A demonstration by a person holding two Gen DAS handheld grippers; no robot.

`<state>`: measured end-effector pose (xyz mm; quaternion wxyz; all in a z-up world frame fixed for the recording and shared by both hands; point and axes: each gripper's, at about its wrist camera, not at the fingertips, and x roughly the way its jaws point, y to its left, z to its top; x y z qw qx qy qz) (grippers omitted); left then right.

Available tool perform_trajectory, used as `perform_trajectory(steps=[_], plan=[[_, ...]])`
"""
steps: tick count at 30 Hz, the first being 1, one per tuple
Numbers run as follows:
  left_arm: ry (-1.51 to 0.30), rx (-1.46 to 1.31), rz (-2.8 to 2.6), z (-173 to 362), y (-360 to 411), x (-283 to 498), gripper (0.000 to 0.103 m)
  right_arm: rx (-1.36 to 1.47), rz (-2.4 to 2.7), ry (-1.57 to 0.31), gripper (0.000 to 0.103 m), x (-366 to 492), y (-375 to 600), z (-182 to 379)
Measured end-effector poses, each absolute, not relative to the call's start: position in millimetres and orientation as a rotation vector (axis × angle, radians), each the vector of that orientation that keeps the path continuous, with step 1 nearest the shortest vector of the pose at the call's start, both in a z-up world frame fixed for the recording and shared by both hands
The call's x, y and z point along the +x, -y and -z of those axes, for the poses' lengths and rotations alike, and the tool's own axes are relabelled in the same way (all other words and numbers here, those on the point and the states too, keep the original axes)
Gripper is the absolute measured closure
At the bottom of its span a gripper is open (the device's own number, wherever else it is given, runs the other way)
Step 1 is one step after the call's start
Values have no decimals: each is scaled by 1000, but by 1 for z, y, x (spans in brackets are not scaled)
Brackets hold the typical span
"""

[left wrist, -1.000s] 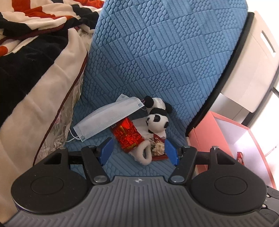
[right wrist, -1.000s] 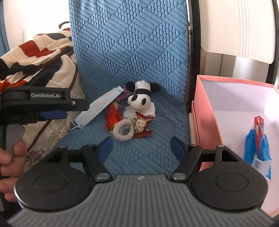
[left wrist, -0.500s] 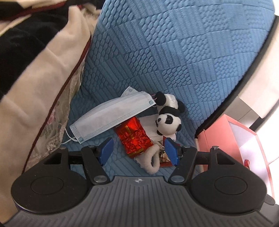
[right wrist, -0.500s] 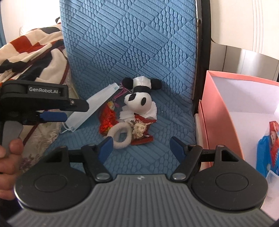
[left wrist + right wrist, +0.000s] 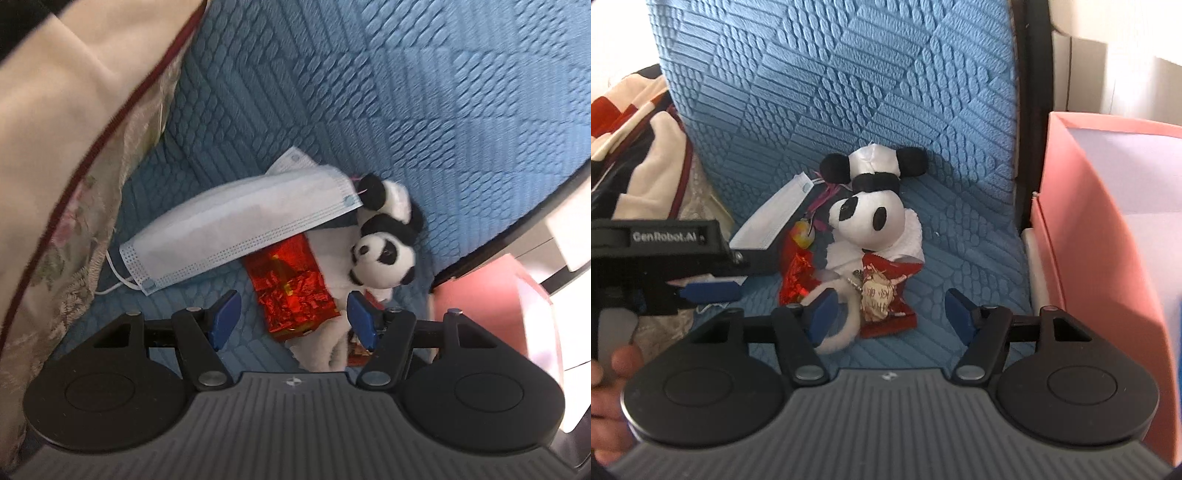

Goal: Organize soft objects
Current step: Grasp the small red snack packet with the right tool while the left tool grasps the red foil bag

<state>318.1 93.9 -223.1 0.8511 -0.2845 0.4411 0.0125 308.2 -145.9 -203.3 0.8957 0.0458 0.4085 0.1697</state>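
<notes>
both grippers are nearing the pile by the blue chair seat (image 5: pixel 960 258)'s back: left gripper (image 5: pixel 293 317) gaping over the red packet (image 5: pixel 291 288), right gripper (image 5: pixel 888 314) closing, empty, near the panda (image 5: pixel 868 218); next, pinching one item.

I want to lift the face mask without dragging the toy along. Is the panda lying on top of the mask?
No. In the left wrist view the face mask lies beside the panda, its corner overlapping the panda's black paw.

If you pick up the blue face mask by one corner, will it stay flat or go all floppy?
Probably floppy: the face mask is thin pleated cloth, already sagging over the red foil packet. It looks very light. Its ear loop would likely dangle.
</notes>
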Motion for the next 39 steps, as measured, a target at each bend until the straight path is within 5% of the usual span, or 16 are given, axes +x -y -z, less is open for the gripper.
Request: perform_trajectory(steps=[4,31,37,39], plan=[[-974,-632,-47,236,-95,332,34,109,-356,-886,45,323,142,211],[-993,-756,-73,264,-92,346,35,68,-366,-956,45,350,117,237],[-994,-700,-84,264,-82,347,40,56,-367,-951,53,349,114,240],[-993,-704,-84,265,-80,348,41,54,-381,-953,65,348,112,241]])
